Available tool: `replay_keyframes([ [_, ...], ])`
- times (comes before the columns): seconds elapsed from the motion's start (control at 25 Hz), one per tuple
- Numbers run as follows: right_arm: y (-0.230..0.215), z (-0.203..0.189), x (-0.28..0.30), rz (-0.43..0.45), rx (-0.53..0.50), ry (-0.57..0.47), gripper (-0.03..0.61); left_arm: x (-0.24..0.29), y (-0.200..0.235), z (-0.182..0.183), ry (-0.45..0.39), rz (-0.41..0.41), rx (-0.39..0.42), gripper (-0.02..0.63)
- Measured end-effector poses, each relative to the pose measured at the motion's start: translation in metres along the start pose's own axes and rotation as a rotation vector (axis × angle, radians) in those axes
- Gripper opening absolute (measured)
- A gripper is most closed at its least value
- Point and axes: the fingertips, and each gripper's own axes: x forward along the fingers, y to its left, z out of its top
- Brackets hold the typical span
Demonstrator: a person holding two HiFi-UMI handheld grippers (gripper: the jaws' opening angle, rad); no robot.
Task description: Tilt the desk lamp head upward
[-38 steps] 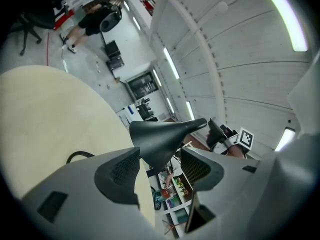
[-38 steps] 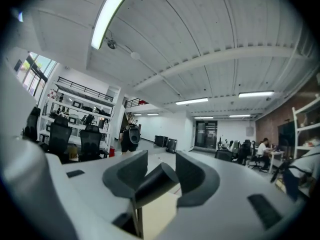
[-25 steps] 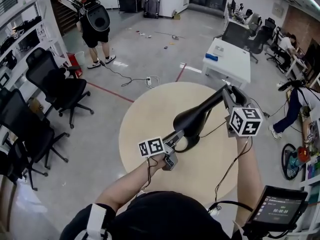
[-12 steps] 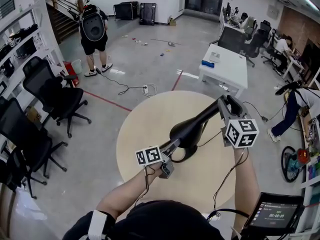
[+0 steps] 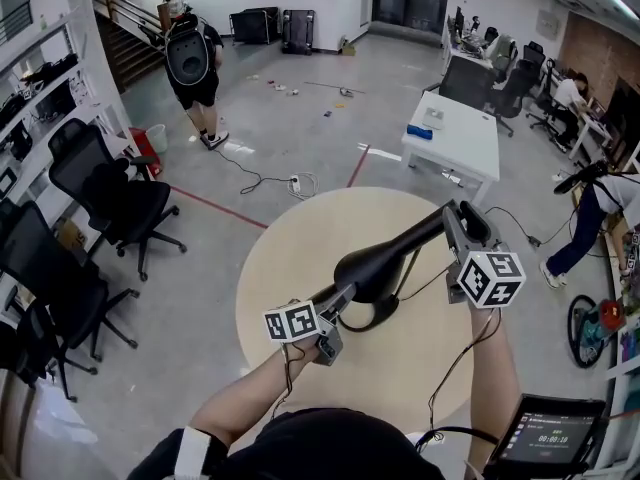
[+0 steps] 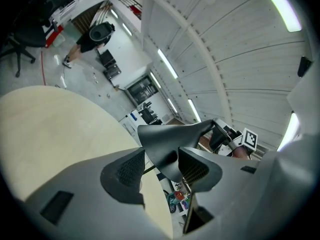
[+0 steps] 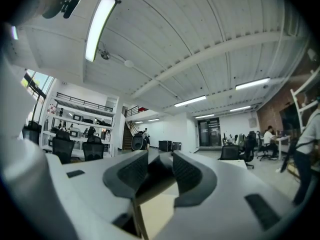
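A black desk lamp stands on the round beige table. Its flared head points toward me, and a thin neck runs up and right from it. My left gripper is at the head's lower tip. In the left gripper view the lamp head lies between the closing jaws of that gripper. One pad is against it and a thin gap shows at the other. My right gripper is shut on the lamp neck, which fills the space between its pads.
The lamp's looped base and cord lie on the table under the head. Black office chairs stand at the left and a white desk behind the table. A person stands far back, and a screen is at lower right.
In the head view the lamp head and my left gripper have shifted slightly down and left. The right gripper keeps its hold on the neck. The person at the back has moved a little.
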Motion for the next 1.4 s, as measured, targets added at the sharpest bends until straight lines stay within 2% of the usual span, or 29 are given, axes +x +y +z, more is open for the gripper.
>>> replay_keyframes([
  [0.16,-0.004,-0.004,-0.001,0.000,0.054,-0.015,0.156,-0.007,-0.004,0.012,-0.035,0.001,-0.039,0.218],
  [0.28,-0.006,-0.007,-0.002,-0.004,0.084,-0.023,0.156,-0.013,-0.008,0.019,-0.048,0.011,-0.013,0.218],
  [0.52,-0.015,-0.018,-0.003,0.007,0.209,-0.035,0.156,-0.032,-0.022,0.048,-0.108,0.012,0.069,0.218],
  [0.68,-0.023,-0.023,-0.004,0.009,0.258,-0.041,0.156,-0.034,-0.035,0.062,-0.144,0.002,0.054,0.218],
  [0.96,-0.027,-0.036,-0.006,0.007,0.382,-0.059,0.156,-0.046,-0.049,0.089,-0.204,-0.007,0.095,0.218],
  [1.4,-0.034,-0.041,-0.008,0.005,0.477,-0.077,0.156,-0.050,-0.076,0.113,-0.255,-0.049,0.139,0.218],
])
